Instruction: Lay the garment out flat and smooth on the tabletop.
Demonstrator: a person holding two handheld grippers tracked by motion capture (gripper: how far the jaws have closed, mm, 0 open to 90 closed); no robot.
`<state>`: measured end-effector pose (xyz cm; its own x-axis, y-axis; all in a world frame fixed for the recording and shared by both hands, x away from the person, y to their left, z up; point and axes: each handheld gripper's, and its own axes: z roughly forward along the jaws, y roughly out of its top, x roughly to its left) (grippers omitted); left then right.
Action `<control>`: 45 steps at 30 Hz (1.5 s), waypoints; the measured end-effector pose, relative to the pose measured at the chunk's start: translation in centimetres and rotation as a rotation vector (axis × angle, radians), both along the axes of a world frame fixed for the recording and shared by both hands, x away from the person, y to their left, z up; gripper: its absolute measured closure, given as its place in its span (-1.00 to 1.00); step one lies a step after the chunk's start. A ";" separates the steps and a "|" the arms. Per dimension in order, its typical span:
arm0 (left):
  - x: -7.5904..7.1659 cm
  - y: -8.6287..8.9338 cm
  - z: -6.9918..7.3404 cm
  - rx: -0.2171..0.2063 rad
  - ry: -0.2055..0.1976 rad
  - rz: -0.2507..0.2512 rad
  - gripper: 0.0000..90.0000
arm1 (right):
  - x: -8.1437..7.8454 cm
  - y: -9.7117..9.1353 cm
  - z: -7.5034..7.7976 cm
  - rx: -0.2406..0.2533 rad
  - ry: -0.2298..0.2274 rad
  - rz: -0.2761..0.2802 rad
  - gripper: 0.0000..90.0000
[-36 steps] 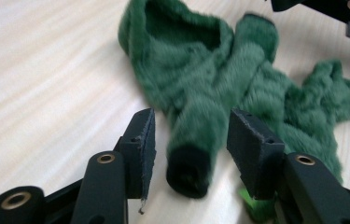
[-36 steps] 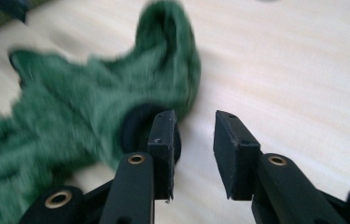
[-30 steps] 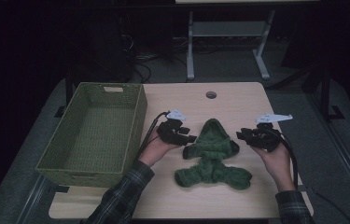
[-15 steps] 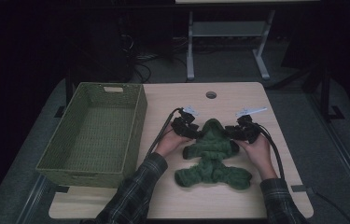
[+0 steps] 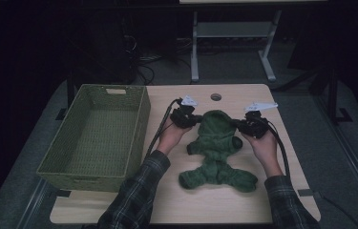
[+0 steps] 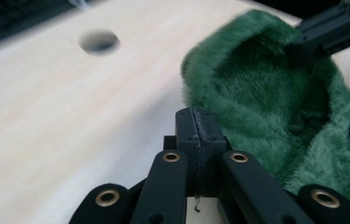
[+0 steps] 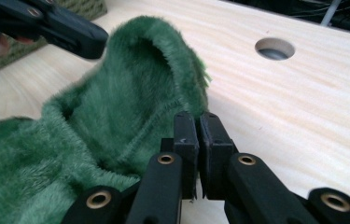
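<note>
Two grippers pinched on green fleece garment (image 5: 217,148), lying flat just right of woven basket (image 5: 101,133): left gripper (image 5: 196,120) just closed on hood's left edge, right gripper (image 5: 237,125) on its right edge.

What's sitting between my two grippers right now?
In the high view, the hood of the green fleece garment spans the stretch between the left gripper and the right gripper.

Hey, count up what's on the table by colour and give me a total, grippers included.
Green: 2, the fleece garment and the woven basket
Black: 2, the left gripper and the right gripper
Total: 4
</note>
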<state>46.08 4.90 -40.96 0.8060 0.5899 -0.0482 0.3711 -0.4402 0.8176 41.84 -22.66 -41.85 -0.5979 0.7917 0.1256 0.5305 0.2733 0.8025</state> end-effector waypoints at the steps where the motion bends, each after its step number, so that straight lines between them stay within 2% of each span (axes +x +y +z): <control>1: 0.1 0.1 0.3 -0.010 -0.011 0.008 0.99 | 0.2 -0.1 0.2 0.006 0.002 -0.005 0.92; 4: 0.5 0.3 0.1 0.014 0.003 0.016 0.99 | 1.0 -0.2 0.0 0.004 0.002 -0.019 0.89; 7: 0.6 0.2 -0.8 0.028 0.044 0.017 0.82 | 1.8 -0.2 -1.4 0.005 0.059 -0.037 0.77; 9: 0.2 0.2 -0.9 0.012 0.052 0.004 0.70 | 1.9 -0.3 -2.0 0.012 0.082 -0.044 0.61; 10: 0.0 0.2 -0.9 0.010 0.058 -0.006 0.63 | 1.8 -0.4 -2.0 0.013 0.083 -0.050 0.53; 13: -1.0 0.4 -0.6 0.017 0.057 -0.025 0.46 | 1.3 -1.2 -1.4 0.034 0.071 -0.053 0.49; 16: -2.1 0.9 -0.1 0.000 0.070 -0.041 0.31 | 0.3 -2.1 -0.3 0.044 0.044 -0.051 0.50; 19: -3.3 1.5 0.3 0.005 0.094 -0.069 0.18 | -0.9 -2.6 0.3 0.041 0.050 -0.039 0.50; 22: -5.0 2.1 0.5 -0.015 0.112 -0.084 0.11 | -2.1 -3.1 0.3 0.036 0.056 -0.021 0.50; 27: -8.0 3.3 0.0 0.002 0.095 -0.108 0.02 | -4.6 -3.7 0.1 0.028 0.057 -0.004 0.48; 31: -9.7 4.4 -0.8 0.009 0.103 -0.105 -0.06 | -6.6 -3.8 -0.2 0.024 0.038 0.004 0.46; 33: -10.5 5.0 -1.1 0.012 0.101 -0.099 -0.13 | -7.2 -3.8 -0.2 0.009 0.043 0.007 0.44; 36: -11.9 5.7 -1.7 0.012 0.106 -0.092 -0.26 | -8.1 -3.9 -0.1 0.018 0.037 0.014 0.44; 38: -13.0 6.3 -2.1 0.044 0.098 -0.093 -0.43 | -8.8 -3.8 -0.3 0.017 0.043 0.021 0.44; 40: -13.9 6.9 -2.3 0.057 0.092 -0.090 -0.50 | -9.3 -3.5 -0.4 0.006 0.058 0.030 0.44; 43: -14.6 7.5 -2.4 0.050 0.089 -0.099 -0.63 | -9.9 -3.2 -0.5 0.011 0.047 0.038 0.44; 45: -16.0 7.8 -2.7 0.035 0.064 -0.098 -0.68 | -10.6 -2.7 -0.9 0.002 0.058 0.055 0.42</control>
<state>30.05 12.74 -43.69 0.8557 0.5109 -0.0821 0.3759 -0.5047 0.7771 31.26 -25.39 -42.71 -0.6320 0.7576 0.1633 0.5606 0.3015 0.7712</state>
